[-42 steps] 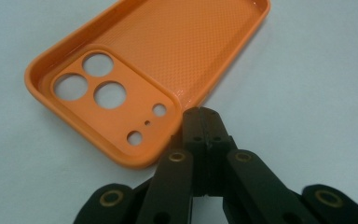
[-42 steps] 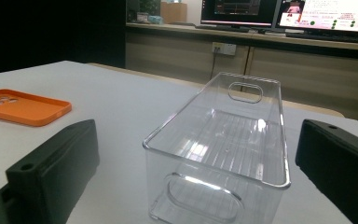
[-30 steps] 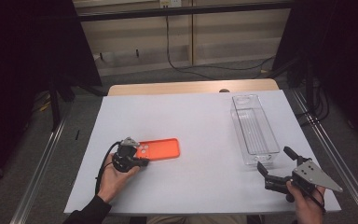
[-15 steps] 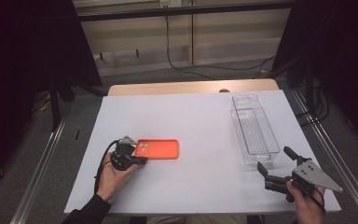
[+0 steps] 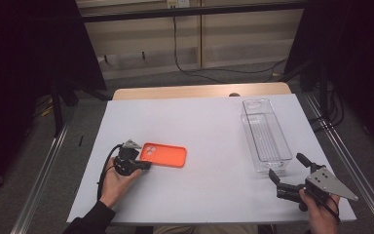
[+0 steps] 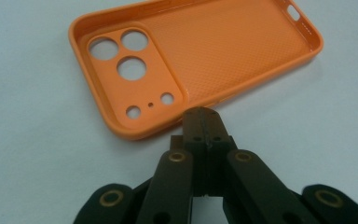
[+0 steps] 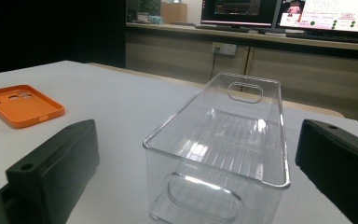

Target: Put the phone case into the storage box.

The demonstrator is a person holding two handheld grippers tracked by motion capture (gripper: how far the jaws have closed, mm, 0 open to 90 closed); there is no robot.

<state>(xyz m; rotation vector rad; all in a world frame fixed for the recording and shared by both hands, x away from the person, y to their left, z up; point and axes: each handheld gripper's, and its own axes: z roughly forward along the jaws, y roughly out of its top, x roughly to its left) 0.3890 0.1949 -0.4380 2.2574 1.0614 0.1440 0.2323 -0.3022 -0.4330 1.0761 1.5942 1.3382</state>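
Two grippers: left gripper (image 6: 204, 116) pressed together at phone case (image 6: 196, 56) rim, empty; may shove case across tabletop (image 5: 214, 122). Right gripper (image 7: 191, 186) spread.

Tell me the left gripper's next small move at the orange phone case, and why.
Probably open the jaws a little and ease forward over the near rim. The left gripper is shut with nothing between its jaws, its tips at the edge of the orange phone case, which lies flat, open side up, on the table.

Lab: monitors (image 7: 284, 11), wall socket (image 7: 223, 48), cables.
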